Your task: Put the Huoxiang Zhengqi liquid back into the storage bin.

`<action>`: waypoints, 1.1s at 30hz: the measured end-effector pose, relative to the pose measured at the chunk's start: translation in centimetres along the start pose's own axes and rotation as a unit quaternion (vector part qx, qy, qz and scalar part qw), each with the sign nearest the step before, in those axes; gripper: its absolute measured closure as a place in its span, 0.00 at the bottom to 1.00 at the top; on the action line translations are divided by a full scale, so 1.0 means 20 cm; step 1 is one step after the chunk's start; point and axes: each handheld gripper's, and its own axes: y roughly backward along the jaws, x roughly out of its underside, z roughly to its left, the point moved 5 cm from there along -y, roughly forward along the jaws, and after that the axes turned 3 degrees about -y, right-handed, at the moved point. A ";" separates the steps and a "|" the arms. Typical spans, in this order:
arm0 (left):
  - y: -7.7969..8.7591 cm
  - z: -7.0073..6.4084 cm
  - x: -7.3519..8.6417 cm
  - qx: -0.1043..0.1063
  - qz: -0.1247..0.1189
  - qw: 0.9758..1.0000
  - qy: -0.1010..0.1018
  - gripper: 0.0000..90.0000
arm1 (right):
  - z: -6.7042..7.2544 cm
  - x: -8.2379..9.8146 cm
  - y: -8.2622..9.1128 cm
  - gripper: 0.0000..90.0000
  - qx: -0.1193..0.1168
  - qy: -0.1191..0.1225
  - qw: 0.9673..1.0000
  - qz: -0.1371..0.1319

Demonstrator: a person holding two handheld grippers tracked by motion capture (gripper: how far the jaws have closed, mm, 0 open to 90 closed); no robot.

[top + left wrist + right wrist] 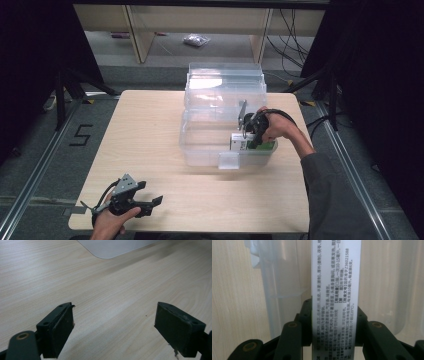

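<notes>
high view: light wood table (150,150) on a grey floor, black curtains both sides, pale shelving legs and loose cables at the back, a "5" taped on the floor at left. clear plastic bin (200,145) sits on the table's far right half, lid swung open behind it. right gripper (248,134) reaches down into the bin's front right corner, right hand (277,129) on top of it. a white and green box (250,144) lies inside the bin at that corner, long axis running left-right along the front wall. left gripper (150,204) rests near the front left edge of the table, well apart from the bin, left hand (112,222) behind it

left gripper view: jaws spread wide, bare wood grain between them, nothing gripped. a corner of the translucent bin (112,247) at the top edge

right gripper view: jaws clamped on the narrow white side of the box (335,297), pads against both sides. the printed face runs straight up the middle of the view, long axis in line with the jaws, text sideways. clear bin wall (274,290) and wood behind it
</notes>
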 end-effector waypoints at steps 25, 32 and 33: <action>0.00 0.00 0.00 -0.004 -0.003 1.000 0.005 0.17 | 0.13 0.02 0.33 0.34 0.056 -0.179 0.966 -0.176; 0.00 0.01 0.00 -0.005 -0.001 1.000 0.001 0.17 | 0.14 0.04 0.35 0.28 0.074 -0.234 0.944 -0.218; 0.00 0.01 0.00 -0.005 -0.003 1.000 0.002 0.17 | 0.14 0.04 0.35 0.27 0.079 -0.240 0.941 -0.227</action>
